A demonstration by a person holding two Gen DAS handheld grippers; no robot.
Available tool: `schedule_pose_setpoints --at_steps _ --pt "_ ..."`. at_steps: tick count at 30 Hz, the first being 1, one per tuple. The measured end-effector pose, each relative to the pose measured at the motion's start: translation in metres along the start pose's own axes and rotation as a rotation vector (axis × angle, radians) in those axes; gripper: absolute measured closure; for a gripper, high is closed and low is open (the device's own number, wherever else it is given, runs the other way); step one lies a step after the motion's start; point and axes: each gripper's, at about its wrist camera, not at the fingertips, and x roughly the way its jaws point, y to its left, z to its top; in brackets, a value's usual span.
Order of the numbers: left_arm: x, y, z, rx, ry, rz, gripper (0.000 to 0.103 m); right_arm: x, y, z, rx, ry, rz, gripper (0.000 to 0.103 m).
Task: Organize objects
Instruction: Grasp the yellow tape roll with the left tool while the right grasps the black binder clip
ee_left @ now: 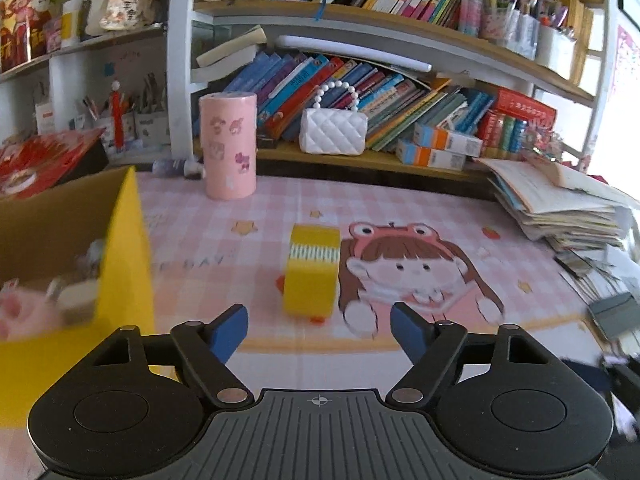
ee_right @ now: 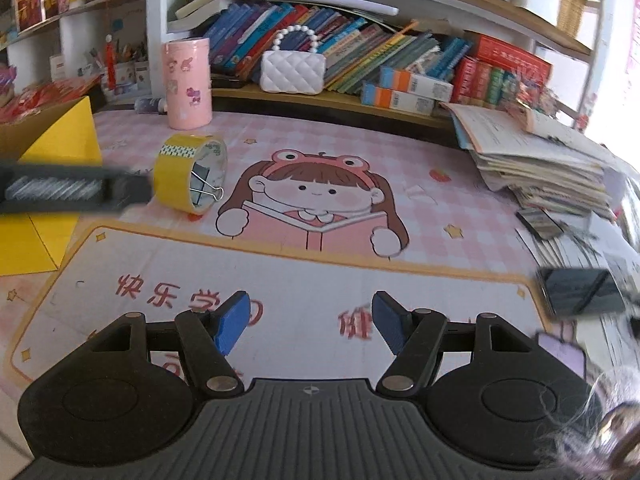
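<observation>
Left gripper (ee_left: 319,322) is hovering over the pink checked desk mat (ee_left: 420,208) with jaws spread wide, gripping nothing. A roll of yellow tape (ee_left: 311,270) is standing on edge on the mat just ahead of it, between the fingertips' line of sight. In the right wrist view the tape roll (ee_right: 188,172) is showing a binder clip (ee_right: 206,188) sitting inside its core. A yellow cardboard box (ee_left: 124,248) is standing open at left, holding blurred items. Right gripper (ee_right: 311,320) is also hanging with jaws spread, empty, above the mat's white panel. A pink canister (ee_left: 228,146) is standing upright near the bookshelf (ee_left: 360,160).
</observation>
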Motion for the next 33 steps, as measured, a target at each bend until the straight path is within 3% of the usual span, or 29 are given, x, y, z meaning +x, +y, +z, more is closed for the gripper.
schedule_pose_setpoints --at_steps 8,10,12,14,16,19,23,27,33 --pt "0.078 -0.010 0.018 0.037 0.074 0.099 0.043 0.013 -0.012 0.007 -0.076 -0.022 0.031 0.037" --pt "0.093 -0.013 0.017 0.058 0.095 0.133 0.064 0.016 -0.017 0.005 -0.080 -0.013 0.038 0.037" --pt "0.097 -0.013 0.017 0.046 0.102 0.138 0.064 0.020 -0.023 0.005 -0.072 -0.002 0.038 0.037" --pt "0.089 -0.011 0.021 -0.016 0.078 0.099 0.064 0.023 -0.030 0.005 -0.054 0.000 0.029 0.037" --pt "0.076 -0.006 0.025 -0.113 0.057 0.008 0.064 0.028 -0.036 0.005 -0.027 0.011 0.022 0.037" --pt "0.063 0.003 0.027 -0.250 0.089 -0.137 0.065 0.034 -0.043 0.005 0.014 0.034 0.026 0.037" --pt "0.047 0.012 0.024 -0.372 0.108 -0.234 0.065 0.038 -0.043 0.005 0.023 0.050 0.045 0.037" --pt "0.019 0.026 0.023 -0.422 0.056 -0.220 0.065 0.038 -0.035 0.008 0.001 0.040 0.084 0.036" --pt "-0.027 0.048 0.009 -0.385 0.035 -0.096 0.065 0.057 -0.010 0.024 -0.058 0.010 0.179 0.034"
